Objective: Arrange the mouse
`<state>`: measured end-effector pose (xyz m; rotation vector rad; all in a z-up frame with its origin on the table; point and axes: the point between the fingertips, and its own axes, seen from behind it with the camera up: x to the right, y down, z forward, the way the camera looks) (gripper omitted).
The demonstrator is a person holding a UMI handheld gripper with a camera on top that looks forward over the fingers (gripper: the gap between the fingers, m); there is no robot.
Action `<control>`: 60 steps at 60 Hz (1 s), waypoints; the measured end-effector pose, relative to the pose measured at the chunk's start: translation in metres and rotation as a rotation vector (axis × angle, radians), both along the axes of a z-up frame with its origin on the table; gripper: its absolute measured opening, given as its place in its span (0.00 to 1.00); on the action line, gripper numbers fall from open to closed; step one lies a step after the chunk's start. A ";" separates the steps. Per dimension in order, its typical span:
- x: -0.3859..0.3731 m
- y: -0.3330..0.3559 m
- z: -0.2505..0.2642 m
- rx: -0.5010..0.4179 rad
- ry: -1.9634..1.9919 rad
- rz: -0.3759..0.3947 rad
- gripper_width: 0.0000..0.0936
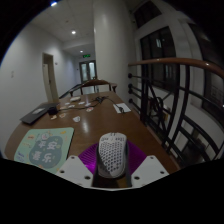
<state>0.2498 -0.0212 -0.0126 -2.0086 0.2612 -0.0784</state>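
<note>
A white mouse with a honeycomb shell [112, 150] sits between my gripper's two fingers. The purple pads [89, 157] touch it on both sides. My gripper [112, 162] is shut on the mouse and holds it over the near edge of a wooden table [95, 128]. A green and white patterned mouse mat [42, 148] lies on the table to the left of the fingers. The underside of the mouse is hidden.
A dark laptop [38, 114] lies at the table's left side. Papers [122, 107] and small items [76, 119] lie farther back. A curved railing with dark bars [170, 100] runs along the right. A lit corridor [75, 65] opens beyond.
</note>
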 end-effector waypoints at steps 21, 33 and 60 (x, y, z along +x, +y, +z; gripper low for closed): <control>-0.151 0.019 0.173 0.255 -0.044 0.121 0.41; -0.242 0.028 0.058 0.055 -0.046 0.257 0.42; -0.247 0.019 0.002 -0.090 -0.052 0.293 0.69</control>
